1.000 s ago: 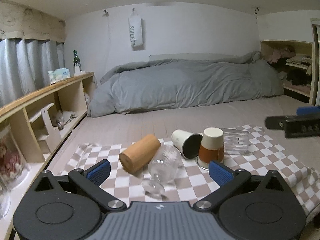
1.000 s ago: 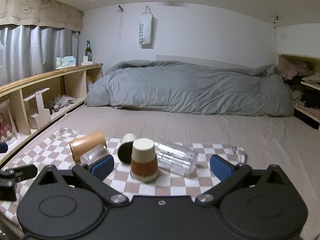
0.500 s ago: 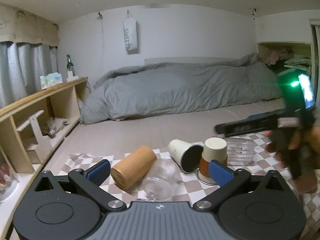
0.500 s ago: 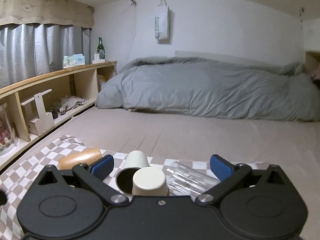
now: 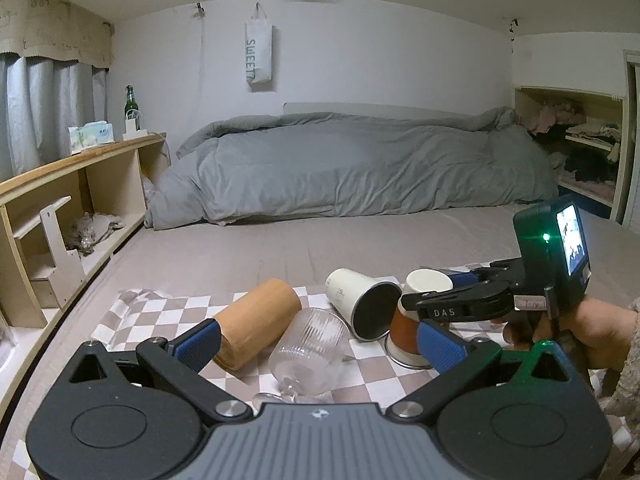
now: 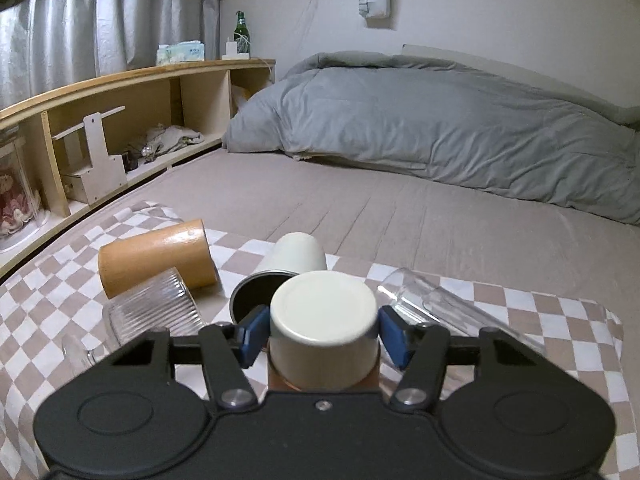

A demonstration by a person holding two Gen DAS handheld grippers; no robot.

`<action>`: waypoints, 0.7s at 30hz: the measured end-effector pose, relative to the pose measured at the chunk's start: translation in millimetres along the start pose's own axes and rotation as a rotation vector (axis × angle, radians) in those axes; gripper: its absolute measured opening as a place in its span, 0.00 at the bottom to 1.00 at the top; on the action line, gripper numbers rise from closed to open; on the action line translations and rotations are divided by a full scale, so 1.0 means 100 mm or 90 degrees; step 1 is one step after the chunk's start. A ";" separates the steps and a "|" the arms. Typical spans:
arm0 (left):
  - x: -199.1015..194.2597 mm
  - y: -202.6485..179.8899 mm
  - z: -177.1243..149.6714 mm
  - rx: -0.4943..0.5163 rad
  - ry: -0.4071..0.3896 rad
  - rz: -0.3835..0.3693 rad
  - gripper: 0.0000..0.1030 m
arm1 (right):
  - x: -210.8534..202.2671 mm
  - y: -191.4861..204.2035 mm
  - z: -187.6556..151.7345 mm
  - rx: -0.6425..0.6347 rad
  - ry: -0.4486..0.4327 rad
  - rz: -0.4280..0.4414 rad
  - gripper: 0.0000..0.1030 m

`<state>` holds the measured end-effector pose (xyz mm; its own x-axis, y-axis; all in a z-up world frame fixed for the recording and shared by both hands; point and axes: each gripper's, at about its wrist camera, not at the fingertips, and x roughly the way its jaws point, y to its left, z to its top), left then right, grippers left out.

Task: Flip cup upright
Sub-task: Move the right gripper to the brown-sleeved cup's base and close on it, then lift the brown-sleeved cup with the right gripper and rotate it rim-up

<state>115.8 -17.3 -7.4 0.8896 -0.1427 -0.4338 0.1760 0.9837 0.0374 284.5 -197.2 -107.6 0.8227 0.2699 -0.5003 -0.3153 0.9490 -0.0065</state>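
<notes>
A cream cup with a brown sleeve [image 6: 324, 316] stands upside down on the checkered cloth [image 6: 520, 300]. My right gripper [image 6: 323, 334] has its blue fingers on both sides of the cup's upper part, closed onto it. In the left wrist view the same cup [image 5: 408, 320] shows with the right gripper [image 5: 448, 300] around it from the right. My left gripper [image 5: 316, 344] is open and empty, held low over the near edge of the cloth, behind a ribbed glass [image 5: 308, 352].
On the cloth lie a wooden cup [image 6: 156, 258], a ribbed stemmed glass [image 6: 152, 312], a cream tumbler with dark inside [image 6: 280, 272] and a clear tall glass [image 6: 440, 308], all on their sides. A wooden shelf [image 6: 120, 92] runs along the left. A grey duvet [image 6: 440, 120] lies behind.
My right gripper has moved forward and down over the upside-down cup and narrowed its fingers onto it. My left gripper has stayed nearly still and open.
</notes>
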 end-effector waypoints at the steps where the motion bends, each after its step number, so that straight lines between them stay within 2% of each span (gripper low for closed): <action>1: -0.01 0.00 0.00 -0.001 0.000 -0.002 0.99 | -0.02 0.01 -0.01 -0.004 -0.001 0.000 0.58; 8: -0.09 0.03 -0.04 0.002 0.006 -0.001 0.99 | -0.27 0.07 -0.07 0.013 0.009 0.026 0.58; 13: -0.15 -0.01 -0.06 0.012 0.006 -0.010 0.99 | -0.49 -0.06 -0.21 0.127 0.038 0.088 0.59; 21: -0.16 -0.20 -0.08 0.027 0.009 -0.039 0.99 | -0.81 -0.44 -0.46 0.251 0.061 0.098 0.58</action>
<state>94.7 -33.5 -8.8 0.8709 -0.2007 -0.4486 0.2479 0.9676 0.0484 210.3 -268.7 -106.4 0.7264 0.4148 -0.5480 -0.2105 0.8933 0.3971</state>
